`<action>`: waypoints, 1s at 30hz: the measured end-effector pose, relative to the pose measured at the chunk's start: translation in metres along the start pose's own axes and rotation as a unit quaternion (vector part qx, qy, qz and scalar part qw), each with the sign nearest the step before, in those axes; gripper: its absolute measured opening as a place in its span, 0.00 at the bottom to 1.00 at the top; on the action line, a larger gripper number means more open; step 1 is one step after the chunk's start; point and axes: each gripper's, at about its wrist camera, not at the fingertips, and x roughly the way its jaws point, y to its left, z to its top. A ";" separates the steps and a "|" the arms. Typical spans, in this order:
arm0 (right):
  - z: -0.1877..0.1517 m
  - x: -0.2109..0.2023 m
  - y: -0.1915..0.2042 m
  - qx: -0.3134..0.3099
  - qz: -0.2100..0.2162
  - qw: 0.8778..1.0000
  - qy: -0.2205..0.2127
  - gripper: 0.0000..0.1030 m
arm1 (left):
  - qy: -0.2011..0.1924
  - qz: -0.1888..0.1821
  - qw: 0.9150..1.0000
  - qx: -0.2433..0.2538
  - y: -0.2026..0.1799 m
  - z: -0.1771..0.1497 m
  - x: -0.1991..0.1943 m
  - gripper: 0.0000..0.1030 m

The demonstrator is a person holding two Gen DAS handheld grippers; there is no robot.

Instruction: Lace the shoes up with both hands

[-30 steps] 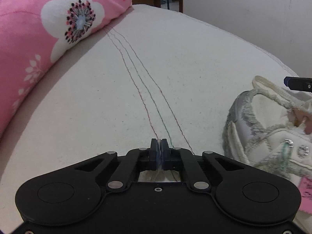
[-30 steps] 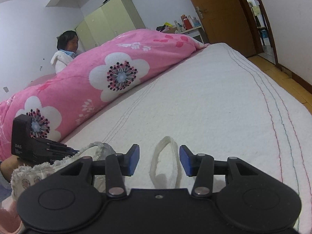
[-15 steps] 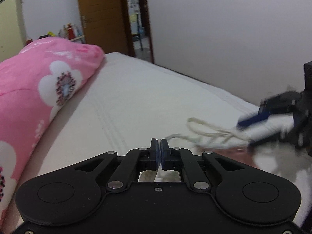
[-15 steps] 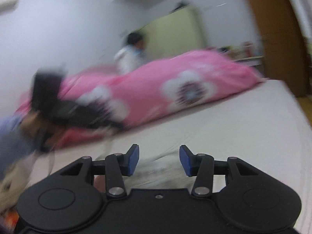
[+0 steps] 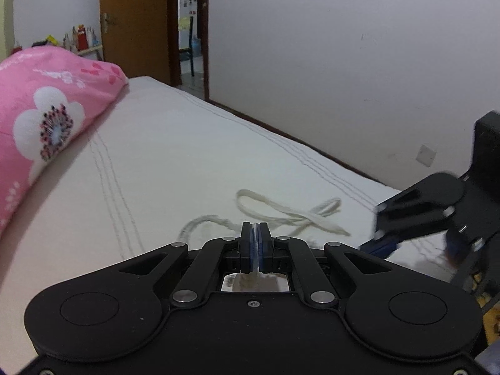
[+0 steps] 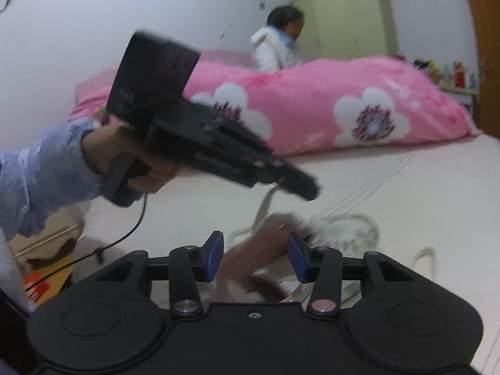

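**Lace pinched on the left, right claw hanging open**

My left gripper (image 5: 255, 243) has its jaws pressed together on a pale strip that I take to be the shoelace (image 5: 281, 211); the rest of it trails in loose loops across the white bedsheet (image 5: 175, 143) just ahead. I judge I'm holding it taut this way so the free end stays under control for threading. My right gripper (image 6: 254, 256) stands about half open with nothing gripped. Below it, blurred, lies the shoe (image 6: 281, 268), with lace running up from it toward the left gripper. It seems poised there to take the lace or steady the shoe. The pink floral quilt (image 6: 328, 106) lies well behind, out of the way.
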 end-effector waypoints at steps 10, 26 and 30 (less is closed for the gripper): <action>-0.024 -0.006 -0.033 0.128 -0.061 0.989 -0.038 0.24 | 0.027 -0.020 0.999 0.022 -0.012 -0.002 0.037 0.03; -0.065 -0.010 -0.065 0.246 -0.078 0.963 -0.080 0.04 | 0.058 0.021 0.989 0.133 -0.039 0.004 0.083 0.04; -0.067 -0.009 -0.067 0.256 -0.079 0.960 -0.082 0.04 | 0.055 0.015 0.988 0.146 -0.044 0.003 0.090 0.18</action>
